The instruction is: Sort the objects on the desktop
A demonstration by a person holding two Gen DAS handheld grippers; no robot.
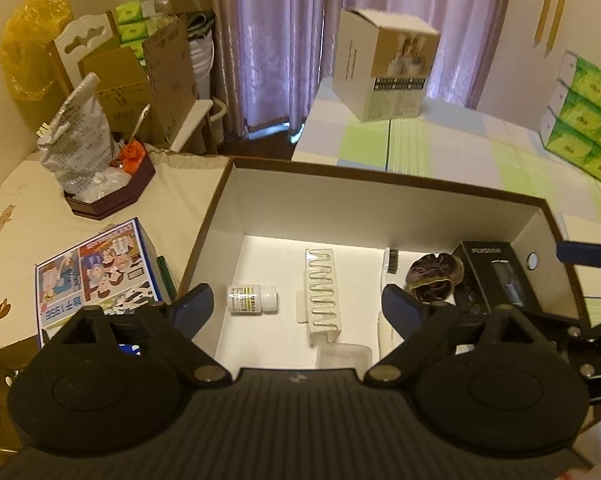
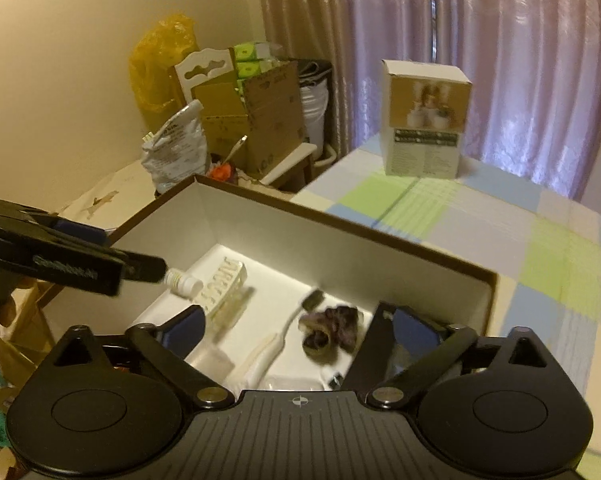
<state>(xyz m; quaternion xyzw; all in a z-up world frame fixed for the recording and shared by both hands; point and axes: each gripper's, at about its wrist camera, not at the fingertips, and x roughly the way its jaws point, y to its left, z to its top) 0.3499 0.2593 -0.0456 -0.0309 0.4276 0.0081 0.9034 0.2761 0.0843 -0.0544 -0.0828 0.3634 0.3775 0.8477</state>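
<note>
Inside the open cardboard box on the worktop lie a pill bottle at left, a clear hair claw, a toothbrush, a purple scrunchie and a black case at right. Left gripper and right gripper hover over it, fingers spread, holding nothing.

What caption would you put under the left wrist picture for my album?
Open left gripper hovers over a cardboard box holding a pill bottle, hair claw, toothbrush and scrunchie.
</note>
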